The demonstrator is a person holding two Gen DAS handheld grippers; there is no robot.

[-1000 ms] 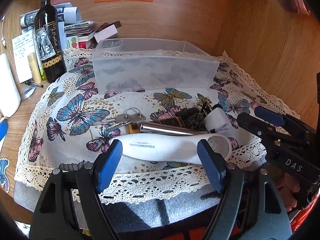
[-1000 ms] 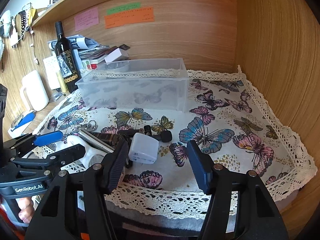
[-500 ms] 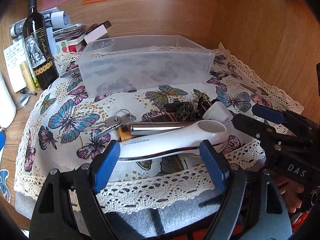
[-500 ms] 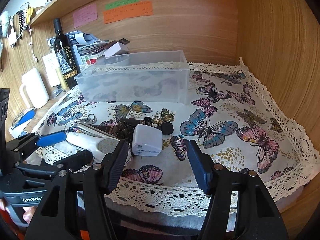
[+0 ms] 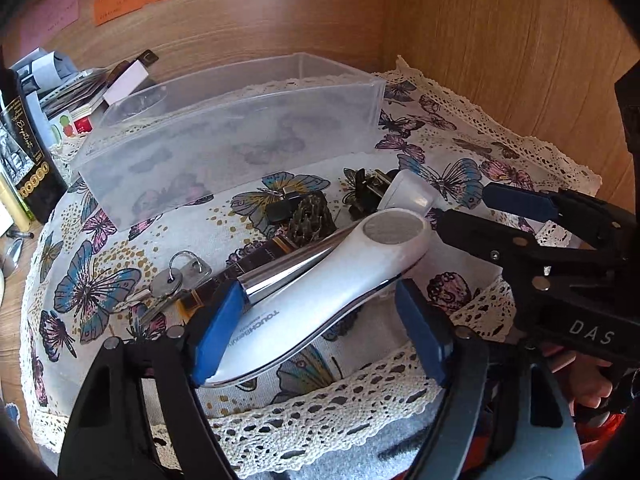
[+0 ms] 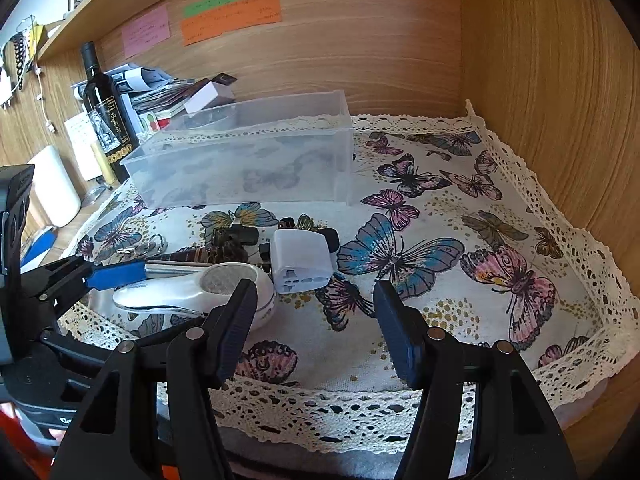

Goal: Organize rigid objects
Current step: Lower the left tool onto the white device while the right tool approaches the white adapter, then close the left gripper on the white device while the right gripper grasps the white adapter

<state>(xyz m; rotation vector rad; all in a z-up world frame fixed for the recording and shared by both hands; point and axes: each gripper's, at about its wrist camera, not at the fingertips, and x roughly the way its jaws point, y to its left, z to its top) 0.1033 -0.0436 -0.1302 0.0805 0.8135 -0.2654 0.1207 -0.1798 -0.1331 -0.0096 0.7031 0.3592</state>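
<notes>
Right part of cloth (image 6: 500, 216) bare, lots of room for gripper there. Box (image 6: 248, 160) open on top, stands at back, wood wall right behind it. Pile of small things in front of box: white plug block (image 6: 302, 260), keys (image 5: 172, 280), dark bits. Narrow strip of cloth between pile and box. Bottle (image 6: 105, 112) and papers (image 6: 160, 92) crowd left of box. Wood wall shuts right side.
</notes>
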